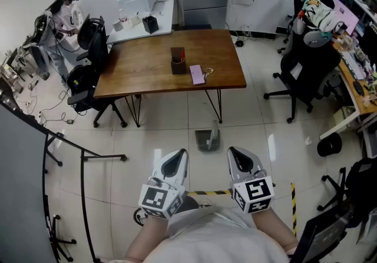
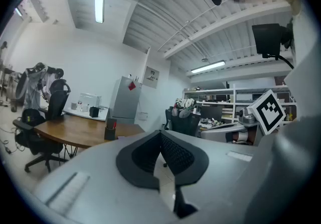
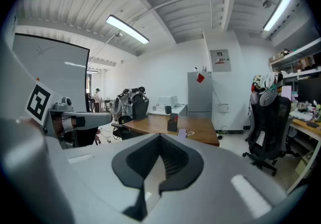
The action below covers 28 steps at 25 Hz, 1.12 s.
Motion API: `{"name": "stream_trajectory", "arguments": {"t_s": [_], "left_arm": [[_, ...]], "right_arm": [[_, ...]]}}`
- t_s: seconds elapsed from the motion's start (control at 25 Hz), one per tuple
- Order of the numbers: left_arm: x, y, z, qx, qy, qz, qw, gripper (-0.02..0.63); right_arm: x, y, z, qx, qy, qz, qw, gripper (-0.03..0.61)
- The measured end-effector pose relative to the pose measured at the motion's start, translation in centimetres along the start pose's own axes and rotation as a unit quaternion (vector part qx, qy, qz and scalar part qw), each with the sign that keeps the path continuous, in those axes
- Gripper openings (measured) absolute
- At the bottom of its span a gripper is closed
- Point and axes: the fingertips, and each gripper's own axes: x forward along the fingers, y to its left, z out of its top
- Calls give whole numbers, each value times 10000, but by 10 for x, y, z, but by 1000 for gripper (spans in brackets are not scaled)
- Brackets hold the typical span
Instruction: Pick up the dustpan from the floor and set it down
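Nothing done yet: dustpan point(image 1: 208, 138) lay untouched on floor point(image 1: 171, 129), frame centre; my left claw point(image 1: 178, 155), right claw point(image 1: 237, 154) both closed, empty.

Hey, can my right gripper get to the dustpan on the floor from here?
Probably yes. Only bare floor lies between the right gripper and the dustpan, just ahead of it. Its jaws are shut and empty, so they must open first.
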Motion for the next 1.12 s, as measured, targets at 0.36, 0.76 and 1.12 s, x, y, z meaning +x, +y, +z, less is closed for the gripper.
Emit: {"name": "stream_trajectory", "arguments": {"t_s": [0.36,0.76,1.12], "left_arm": [[27,27,1,-80,36,47,10000,14],[87,104,9,-210,244,-450,9985,14],[117,147,-21,-493,608,-450,9959,15]], "right_arm": [[30,-11,5,266,-124,90,9995,2],[115,-32,18,426,133,-452,9980,2],[169,-56,-31,666,938,-704,9909,34]]}}
